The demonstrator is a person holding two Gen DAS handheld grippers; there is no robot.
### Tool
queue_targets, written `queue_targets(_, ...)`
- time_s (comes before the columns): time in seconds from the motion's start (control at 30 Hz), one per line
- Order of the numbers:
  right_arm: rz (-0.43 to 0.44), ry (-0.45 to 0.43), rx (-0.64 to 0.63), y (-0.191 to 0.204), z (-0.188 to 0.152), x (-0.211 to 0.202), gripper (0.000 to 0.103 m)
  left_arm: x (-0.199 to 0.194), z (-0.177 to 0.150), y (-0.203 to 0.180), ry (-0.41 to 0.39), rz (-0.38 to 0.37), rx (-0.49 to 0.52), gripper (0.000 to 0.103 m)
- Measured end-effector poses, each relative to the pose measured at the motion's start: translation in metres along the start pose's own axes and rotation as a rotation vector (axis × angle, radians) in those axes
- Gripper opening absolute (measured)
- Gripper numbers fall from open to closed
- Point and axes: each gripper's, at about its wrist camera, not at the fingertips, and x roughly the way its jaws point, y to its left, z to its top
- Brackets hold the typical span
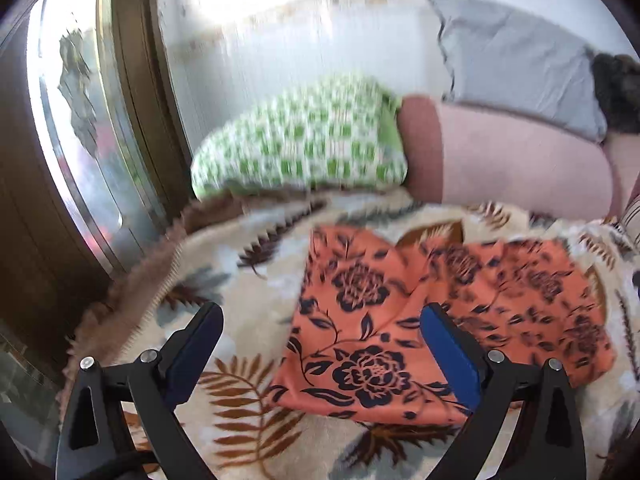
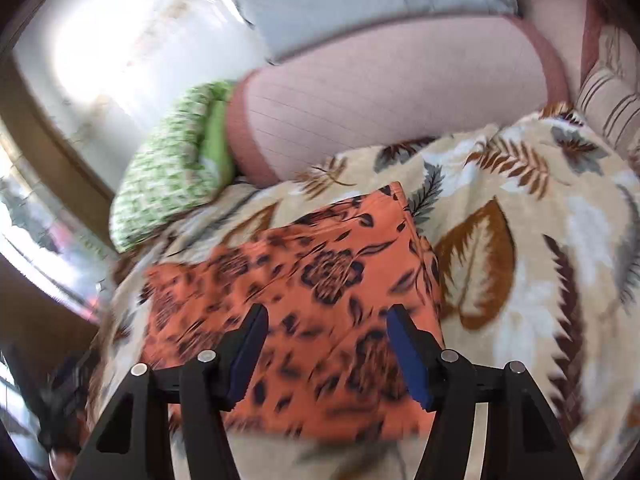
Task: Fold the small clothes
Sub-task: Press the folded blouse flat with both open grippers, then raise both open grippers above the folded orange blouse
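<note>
Left tool [image 1: 322,320] — jaws apart, holding nothing, above the near left corner of the orange floral garment [image 1: 384,320]. Right tool [image 2: 328,320] — jaws apart, empty, over the same garment [image 2: 304,280]. Garment lies flat on a leaf-print blanket [image 2: 520,240]; green checked pillow [image 1: 300,140] and pink pillow [image 2: 380,92] behind.

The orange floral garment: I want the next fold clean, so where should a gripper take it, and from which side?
Probably the orange floral garment is best pinched at its near left corner, coming in low from the leaf-print blanket. That edge lies flat and exposed, and the open left gripper already straddles it. The right gripper hovers open above the cloth.
</note>
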Motion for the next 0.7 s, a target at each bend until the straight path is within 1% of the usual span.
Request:
queue_targets(0.07, 0.013, -0.022, -0.022, 0.014, -0.014, -0.032, 0.066, -0.028, 0.006, 0.004, -0.037, -0.001, 0.001, 0.099)
queue_targets(0.13, 0.019, -0.038, -0.054, 0.028, -0.027, -0.058, 0.066, -0.051, 0.011, 0.006, -0.057, -0.01, 0.001, 0.1)
queue_targets(0.27, 0.042, -0.071, -0.109, 0.057, -0.049, -0.098, 0.066, -0.097, 0.014, 0.013, -0.101, -0.01, -0.01, 0.1)
queue_targets(0.37, 0.037, -0.096, -0.154, 0.076, -0.064, -0.119, 0.066, -0.124, 0.015, 0.015, -0.124, -0.001, -0.016, 0.1)
queue_targets(0.47, 0.012, -0.114, -0.196, 0.092, -0.078, -0.136, 0.066, -0.148, 0.016, 0.016, -0.143, 0.011, -0.019, 0.1)
queue_targets(0.7, -0.05, -0.163, -0.214, 0.11, -0.107, -0.173, 0.066, -0.184, 0.012, 0.014, -0.156, 0.005, -0.022, 0.1)
